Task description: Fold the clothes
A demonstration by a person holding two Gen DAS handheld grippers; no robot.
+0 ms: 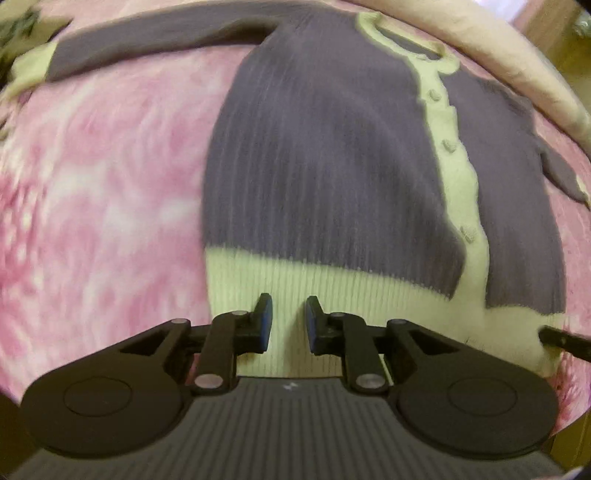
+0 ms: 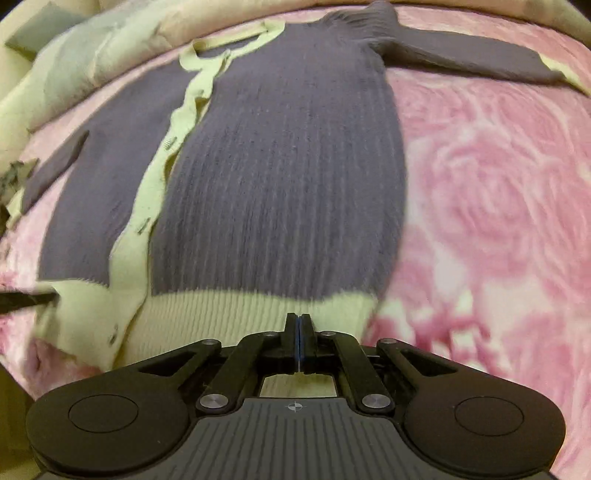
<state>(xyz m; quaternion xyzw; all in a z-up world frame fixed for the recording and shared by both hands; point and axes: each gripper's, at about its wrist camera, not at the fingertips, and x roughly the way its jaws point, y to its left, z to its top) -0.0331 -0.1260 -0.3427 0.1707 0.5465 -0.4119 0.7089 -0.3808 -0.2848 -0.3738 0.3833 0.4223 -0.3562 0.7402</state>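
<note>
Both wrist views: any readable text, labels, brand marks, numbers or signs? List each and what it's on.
No readable text, brand or number in either view.
Left gripper: small white mark on its ribbed grey body, too small and blurred to read.
Right gripper: small crosshair symbol on its ribbed grey body, no letters.
Cardigan: no tag or label showing.
Pink floral blanket: pattern only, no writing.

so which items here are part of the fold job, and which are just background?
Job:
purple cardigan
left tool, open above the hem
right tool, shut at the hem

Background:
pink floral blanket
cream bedding
grey pillow
</note>
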